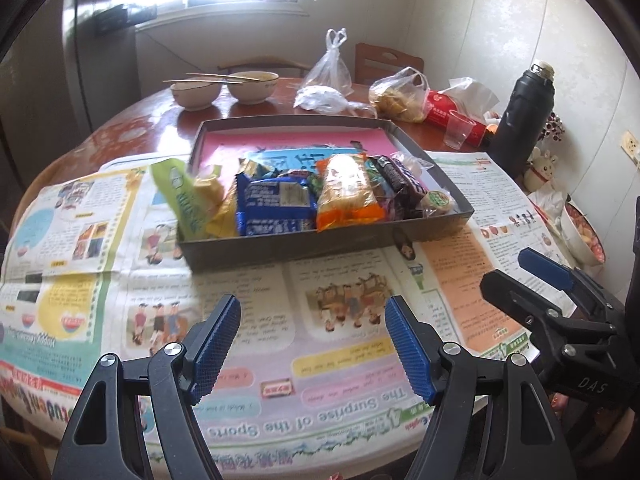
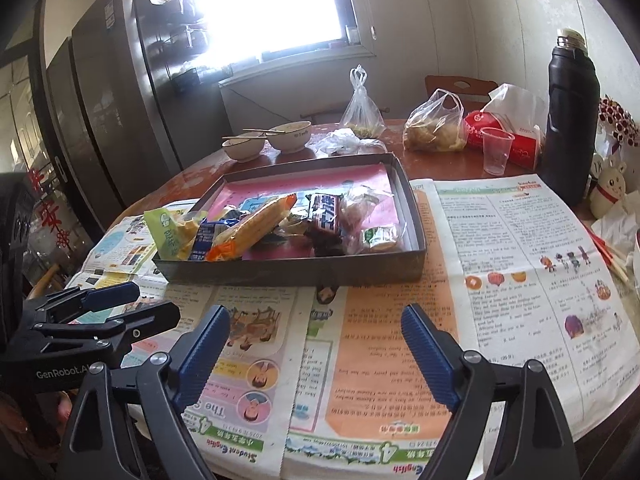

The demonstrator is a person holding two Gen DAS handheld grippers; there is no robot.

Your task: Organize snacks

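Snacks in crinkly foil and plastic wrappers (image 1: 304,196) fill the shallow grey rectangular cardboard tray (image 1: 320,242) on the newspaper-covered round bench (image 1: 340,300), while the left claw (image 1: 314,346) and right claw (image 2: 316,354), ribbed blue pads, gape empty.

Window (image 2: 276,4) blown out, backlighting room; fisheye bends edges; green packet (image 1: 182,196) motion-blurred.
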